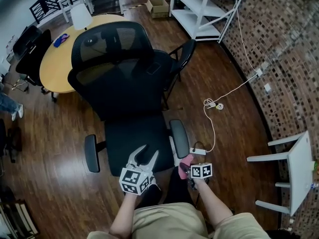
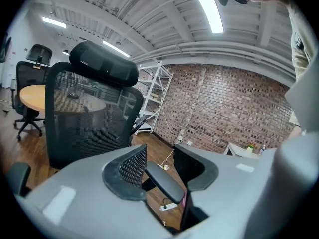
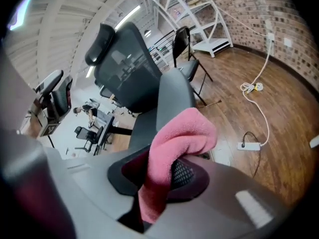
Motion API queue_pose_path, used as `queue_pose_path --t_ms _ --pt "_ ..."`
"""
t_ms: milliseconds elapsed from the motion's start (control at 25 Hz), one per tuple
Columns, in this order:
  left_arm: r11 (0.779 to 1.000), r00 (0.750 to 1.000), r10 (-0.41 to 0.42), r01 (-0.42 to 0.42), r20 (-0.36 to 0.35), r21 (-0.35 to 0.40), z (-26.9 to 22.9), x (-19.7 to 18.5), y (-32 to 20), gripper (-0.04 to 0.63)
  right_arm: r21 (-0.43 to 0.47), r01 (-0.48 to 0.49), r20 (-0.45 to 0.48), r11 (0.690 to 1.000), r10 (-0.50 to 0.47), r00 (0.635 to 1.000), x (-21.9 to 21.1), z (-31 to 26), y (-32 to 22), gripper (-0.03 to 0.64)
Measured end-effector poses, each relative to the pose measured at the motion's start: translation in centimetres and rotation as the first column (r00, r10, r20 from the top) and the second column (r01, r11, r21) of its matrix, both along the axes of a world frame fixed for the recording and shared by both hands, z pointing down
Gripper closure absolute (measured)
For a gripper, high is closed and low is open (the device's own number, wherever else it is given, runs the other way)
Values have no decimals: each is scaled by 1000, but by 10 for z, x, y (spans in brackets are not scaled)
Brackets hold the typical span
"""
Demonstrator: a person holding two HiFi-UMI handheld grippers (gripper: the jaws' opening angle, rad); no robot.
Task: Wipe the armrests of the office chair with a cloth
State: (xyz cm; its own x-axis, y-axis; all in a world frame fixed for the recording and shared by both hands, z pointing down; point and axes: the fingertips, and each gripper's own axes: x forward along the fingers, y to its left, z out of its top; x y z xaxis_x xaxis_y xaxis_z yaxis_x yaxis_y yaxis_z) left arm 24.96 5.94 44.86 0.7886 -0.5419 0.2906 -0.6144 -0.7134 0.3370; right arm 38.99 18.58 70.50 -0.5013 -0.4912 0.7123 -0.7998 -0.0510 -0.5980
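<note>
A black office chair (image 1: 124, 83) stands in front of me on the wood floor. Its right armrest (image 1: 179, 137) and left armrest (image 1: 91, 153) have grey-black pads. My right gripper (image 1: 186, 166) sits just short of the right armrest's near end, shut on a pink cloth (image 1: 185, 162). In the right gripper view the pink cloth (image 3: 175, 143) bulges out of the jaws, with the right armrest (image 3: 174, 101) straight ahead. My left gripper (image 1: 148, 151) hovers open over the seat's front edge. The left gripper view shows the right armrest (image 2: 164, 183) through the open jaws.
A round wooden table (image 1: 57, 63) and a second black chair (image 1: 183, 54) stand behind the office chair. A white power strip (image 1: 198, 151) with its cable lies on the floor by the right armrest. There is white shelving (image 1: 199, 11) at the back and a white chair (image 1: 299, 168) at the right.
</note>
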Motion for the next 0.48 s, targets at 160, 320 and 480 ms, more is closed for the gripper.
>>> queue_pose_path --t_ms 160,320,480 --pt "1000 1000 -8 8 4 3 1 -9 1 449 -3 125 1 992 -125 992 -40 -1 1 545" --pt "1000 1000 -27 27 8 0 1 -19 2 449 -5 135 17 991 -135 991 -61 2 -8 545" --pt "999 999 -35 35 19 -7 4 -24 3 449 -2 121 15 993 -121 993 -64 2 -27 545"
